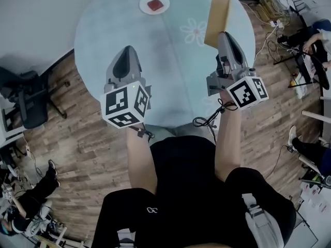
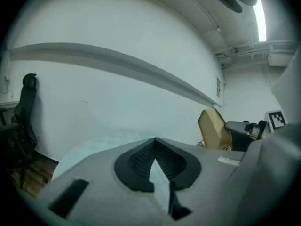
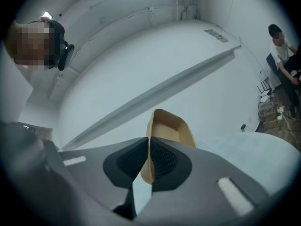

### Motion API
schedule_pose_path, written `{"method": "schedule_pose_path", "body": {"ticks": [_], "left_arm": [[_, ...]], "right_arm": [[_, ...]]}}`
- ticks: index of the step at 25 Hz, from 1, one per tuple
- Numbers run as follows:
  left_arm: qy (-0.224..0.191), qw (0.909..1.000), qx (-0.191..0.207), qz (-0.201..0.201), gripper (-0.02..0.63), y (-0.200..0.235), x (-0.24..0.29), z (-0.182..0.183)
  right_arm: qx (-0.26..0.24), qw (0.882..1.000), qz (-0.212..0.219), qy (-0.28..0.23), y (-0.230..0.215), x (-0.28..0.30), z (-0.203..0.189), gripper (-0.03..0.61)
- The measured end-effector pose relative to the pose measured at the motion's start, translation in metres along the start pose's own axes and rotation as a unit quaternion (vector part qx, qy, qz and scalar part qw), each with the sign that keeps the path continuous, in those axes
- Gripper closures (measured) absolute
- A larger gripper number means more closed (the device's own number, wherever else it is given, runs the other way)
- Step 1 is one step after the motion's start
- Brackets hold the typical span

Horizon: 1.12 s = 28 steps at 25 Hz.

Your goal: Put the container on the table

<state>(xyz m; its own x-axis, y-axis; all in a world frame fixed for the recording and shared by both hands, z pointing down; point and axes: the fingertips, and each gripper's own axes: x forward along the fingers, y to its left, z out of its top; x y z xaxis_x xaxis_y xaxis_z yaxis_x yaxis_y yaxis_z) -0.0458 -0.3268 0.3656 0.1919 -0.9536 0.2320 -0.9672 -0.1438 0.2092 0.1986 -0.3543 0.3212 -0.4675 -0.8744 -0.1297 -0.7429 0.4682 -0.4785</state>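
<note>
1. While the right hand-held gripper (image 1: 225, 39) clamps one wall of the tan container (image 1: 217, 15), the tray hangs over the far right part of the round surface (image 1: 124, 19), close to its rim. Whether it touches the cloth cannot be told.
2. Open room lies across most of the surface. Only a white plate (image 1: 154, 4) bearing a red item (image 1: 154, 4) sits near the far edge, well apart from the container. The left hand-held gripper (image 1: 127, 56) hovers over the near left part, with bare cloth all round it.
3. Beyond the rim, wood-plank floor (image 1: 88, 143) rings the surface, with an office chair (image 1: 26, 105) to the left and a tangle of cables (image 1: 274, 9) at far right.
4. The surface wears a smooth, pale blue-green cloth printed with white flowers. The container looks like thin, stiff card, rectangular with rounded corners and sloping walls. Both grippers are grey plastic with black ribbed pads, and each carries a black-and-white marker cube (image 1: 125, 106).
5. Only the right gripper view shows the grip itself. The jaws of the right hand-held gripper (image 3: 147, 145) pinch a wall of the container (image 3: 171, 128) edge-on, with its hollow open to the camera.
6. Only the left gripper view shows the left hand-held gripper (image 2: 155, 145) clenched, tips meeting with nothing between them. It catches the container (image 2: 212, 128) from the side, against a plain white wall (image 2: 117, 93).
</note>
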Motion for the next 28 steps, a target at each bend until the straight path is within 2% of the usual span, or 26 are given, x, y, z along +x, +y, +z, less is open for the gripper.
{"method": "schedule_pose_path", "body": {"ticks": [7, 13, 17, 19, 23, 25, 28], "left_arm": [[0.033, 0.9993, -0.004, 0.013, 0.615, 0.045, 0.046, -0.017], [0.041, 0.9991, -0.008, 0.001, 0.615, 0.057, 0.069, -0.015], [0.051, 0.9986, -0.011, 0.01, 0.616, 0.075, 0.073, -0.019], [0.054, 0.9983, -0.011, 0.017, 0.615, 0.082, 0.071, -0.022], [0.065, 0.9971, -0.015, 0.036, 0.616, 0.101, 0.061, -0.031], [0.066, 0.9967, -0.018, 0.044, 0.617, 0.112, 0.055, -0.034], [0.062, 0.996, -0.025, 0.059, 0.615, 0.126, 0.044, -0.036]], "right_arm": [[-0.001, 0.999, -0.008, 0.04, -0.02, 0.056, -0.046, 0.551], [-0.082, 0.99, -0.017, 0.113, -0.027, 0.082, -0.079, 0.551], [-0.128, 0.975, -0.001, 0.179, -0.031, 0.104, -0.124, 0.551], [-0.162, 0.964, 0.017, 0.212, -0.031, 0.115, -0.144, 0.551], [-0.231, 0.932, 0.062, 0.273, -0.03, 0.141, -0.182, 0.551], [-0.269, 0.909, 0.08, 0.308, -0.033, 0.152, -0.208, 0.551], [-0.331, 0.866, 0.106, 0.359, -0.039, 0.16, -0.249, 0.549]]}}
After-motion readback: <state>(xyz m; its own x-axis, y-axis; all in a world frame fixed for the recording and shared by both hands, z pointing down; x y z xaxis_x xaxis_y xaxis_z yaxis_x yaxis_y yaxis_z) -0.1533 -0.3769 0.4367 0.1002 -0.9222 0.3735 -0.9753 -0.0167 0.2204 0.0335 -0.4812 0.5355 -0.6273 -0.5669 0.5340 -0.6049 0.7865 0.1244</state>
